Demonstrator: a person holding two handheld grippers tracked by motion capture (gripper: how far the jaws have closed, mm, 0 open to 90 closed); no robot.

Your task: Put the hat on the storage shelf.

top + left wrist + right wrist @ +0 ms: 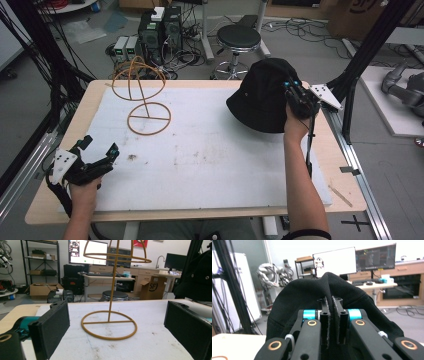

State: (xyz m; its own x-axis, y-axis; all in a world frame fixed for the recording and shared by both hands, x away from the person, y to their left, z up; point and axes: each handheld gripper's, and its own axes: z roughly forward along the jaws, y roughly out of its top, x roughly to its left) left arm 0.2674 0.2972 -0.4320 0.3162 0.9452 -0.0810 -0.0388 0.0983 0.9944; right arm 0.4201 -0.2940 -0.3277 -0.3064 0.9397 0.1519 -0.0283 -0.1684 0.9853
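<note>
Black hat point(312, 297) cloth sits pinched in my right tool point(331, 315), jaws pressed together on a fold of it; the hat hangs lifted over the counter's point(210, 175) far right corner. My left tool point(97, 147) rests at the near left edge, jaws wide apart and holding nothing, facing the wire stand point(110, 322).

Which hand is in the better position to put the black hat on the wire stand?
The right. Its claw is already shut on the black hat, pinching a fold of the fabric. The left claw is open and empty near the table's front corner, apart from the wire stand.
</note>
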